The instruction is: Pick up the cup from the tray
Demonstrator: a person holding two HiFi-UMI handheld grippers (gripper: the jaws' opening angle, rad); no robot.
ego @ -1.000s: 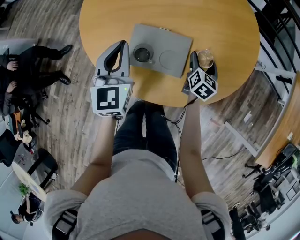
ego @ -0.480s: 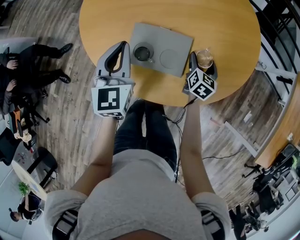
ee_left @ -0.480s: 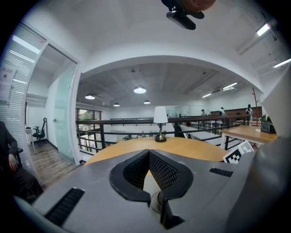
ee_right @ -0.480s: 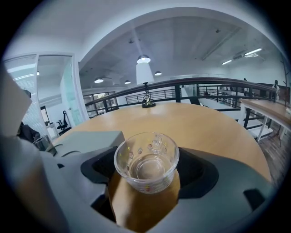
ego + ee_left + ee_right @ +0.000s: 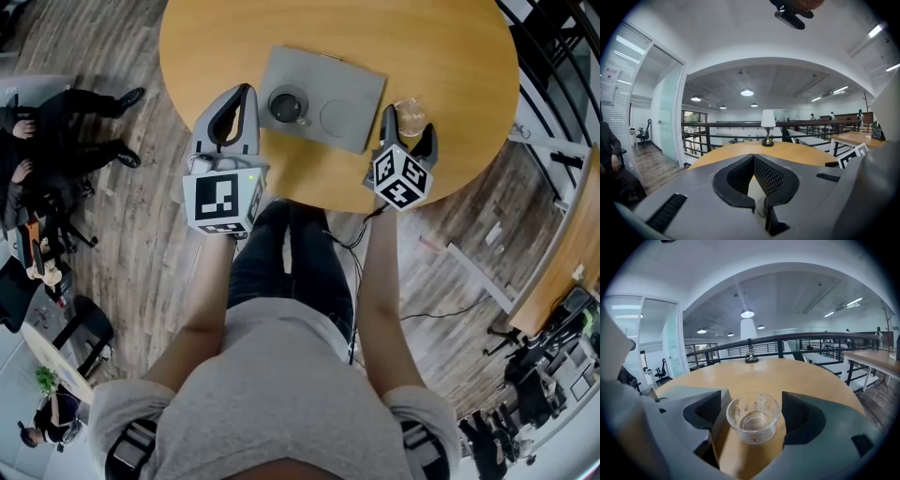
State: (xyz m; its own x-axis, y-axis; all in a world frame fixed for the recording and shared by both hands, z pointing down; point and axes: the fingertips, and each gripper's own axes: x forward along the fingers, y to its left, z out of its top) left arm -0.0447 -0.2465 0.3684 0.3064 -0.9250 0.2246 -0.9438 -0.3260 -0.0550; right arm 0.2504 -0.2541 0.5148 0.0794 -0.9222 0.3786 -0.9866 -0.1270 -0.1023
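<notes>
A clear glass cup (image 5: 410,116) stands on the round wooden table (image 5: 281,28), just right of the grey tray (image 5: 356,84). My right gripper (image 5: 409,124) is open around it; in the right gripper view the cup (image 5: 753,417) stands upright between the jaws with a gap on each side of my right gripper (image 5: 752,404). A dark cup (image 5: 286,105) sits in the tray's left recess, and the right recess (image 5: 336,117) is empty. My left gripper (image 5: 246,90) is shut and empty at the tray's left edge, its tips of my left gripper (image 5: 752,157) touching.
A small table lamp (image 5: 749,341) stands at the table's far edge. The table's near rim (image 5: 319,202) lies just under both grippers. A seated person in dark clothes (image 5: 56,131) is on the floor side to the left. Railings and desks stand beyond.
The right gripper's jaws have spread apart and let go of the glass cup, and the gripper has drawn back slightly. The cup stays on the table. The left gripper has not moved.
</notes>
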